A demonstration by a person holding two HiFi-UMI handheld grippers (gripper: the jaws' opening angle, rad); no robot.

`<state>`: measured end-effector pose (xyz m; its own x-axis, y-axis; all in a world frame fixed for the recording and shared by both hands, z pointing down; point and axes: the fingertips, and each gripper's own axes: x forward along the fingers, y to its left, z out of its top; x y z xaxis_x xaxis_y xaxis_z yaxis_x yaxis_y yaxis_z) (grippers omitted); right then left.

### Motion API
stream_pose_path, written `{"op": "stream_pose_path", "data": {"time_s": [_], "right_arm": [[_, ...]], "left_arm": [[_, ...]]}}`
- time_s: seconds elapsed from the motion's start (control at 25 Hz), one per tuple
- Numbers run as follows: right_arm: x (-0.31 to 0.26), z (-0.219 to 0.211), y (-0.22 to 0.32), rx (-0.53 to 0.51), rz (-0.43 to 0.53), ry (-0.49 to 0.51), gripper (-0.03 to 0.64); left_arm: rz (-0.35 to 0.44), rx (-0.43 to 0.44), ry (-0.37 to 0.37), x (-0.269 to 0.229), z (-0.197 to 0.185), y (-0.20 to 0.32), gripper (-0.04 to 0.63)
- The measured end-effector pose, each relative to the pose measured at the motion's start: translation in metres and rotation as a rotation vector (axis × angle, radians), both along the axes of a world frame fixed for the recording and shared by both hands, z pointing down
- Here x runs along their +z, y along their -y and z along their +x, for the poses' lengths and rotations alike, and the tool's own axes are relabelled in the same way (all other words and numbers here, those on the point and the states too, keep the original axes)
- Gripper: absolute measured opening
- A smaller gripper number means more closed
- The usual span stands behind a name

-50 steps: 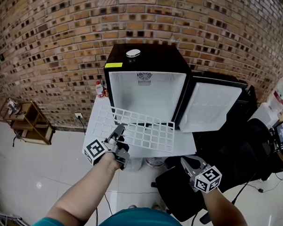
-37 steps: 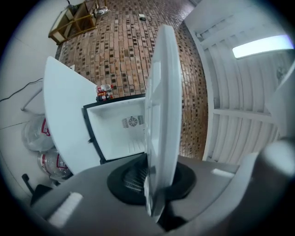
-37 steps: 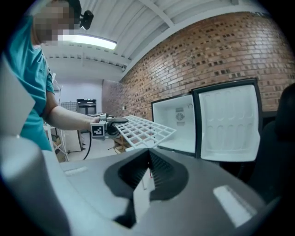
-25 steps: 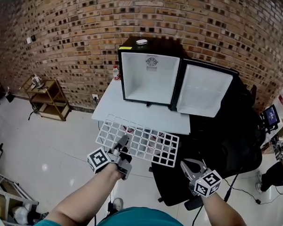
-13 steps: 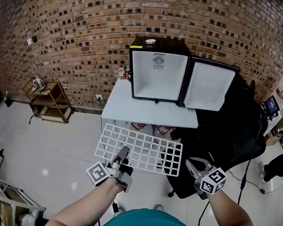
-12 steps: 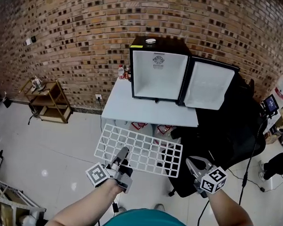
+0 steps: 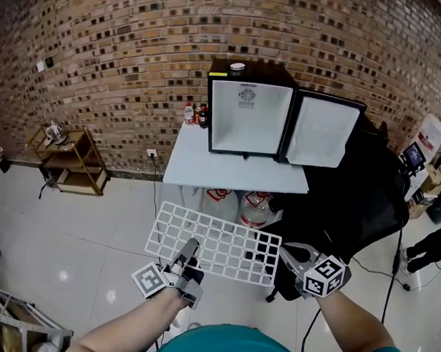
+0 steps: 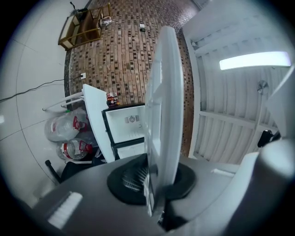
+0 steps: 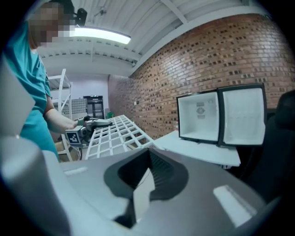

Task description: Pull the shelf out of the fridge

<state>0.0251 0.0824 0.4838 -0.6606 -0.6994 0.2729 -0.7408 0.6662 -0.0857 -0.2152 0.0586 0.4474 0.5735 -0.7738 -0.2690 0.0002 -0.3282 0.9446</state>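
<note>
The white grid shelf (image 7: 218,241) is out of the black mini fridge (image 7: 249,111) and hangs level over the floor, well in front of the table (image 7: 235,169). My left gripper (image 7: 190,245) is shut on the shelf's near edge; in the left gripper view the shelf (image 8: 163,115) stands edge-on between the jaws of that gripper (image 8: 154,203). My right gripper (image 7: 290,249) hovers just right of the shelf, shut and holding nothing. The right gripper view shows the shelf (image 9: 115,131), the left gripper (image 9: 85,123) and the empty open fridge (image 9: 198,115) beyond the right gripper (image 9: 140,193).
The fridge door (image 7: 321,132) is swung open to the right. Two water bottles (image 7: 257,202) lie under the table. A black chair (image 7: 350,206) stands at the right and a wooden rack (image 7: 68,158) at the left by the brick wall.
The shelf and both grippers have drawn farther back from the fridge and table, out over the tiled floor. The left grip on the shelf is unchanged.
</note>
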Motion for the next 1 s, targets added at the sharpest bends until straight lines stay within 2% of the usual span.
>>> {"op": "stream_pose_path", "data": {"time_s": [0.36, 1.0], "right_arm": [[-0.01, 0.038, 0.003, 0.055, 0.001, 0.082, 0.003], [-0.002, 0.062, 0.001, 0.09, 0.0, 0.052, 0.003]], "left_arm": [[-0.002, -0.047, -0.009, -0.002, 0.019, -0.008, 0.006], [0.027, -0.043, -0.01, -0.01, 0.028, 0.001, 0.006]]}}
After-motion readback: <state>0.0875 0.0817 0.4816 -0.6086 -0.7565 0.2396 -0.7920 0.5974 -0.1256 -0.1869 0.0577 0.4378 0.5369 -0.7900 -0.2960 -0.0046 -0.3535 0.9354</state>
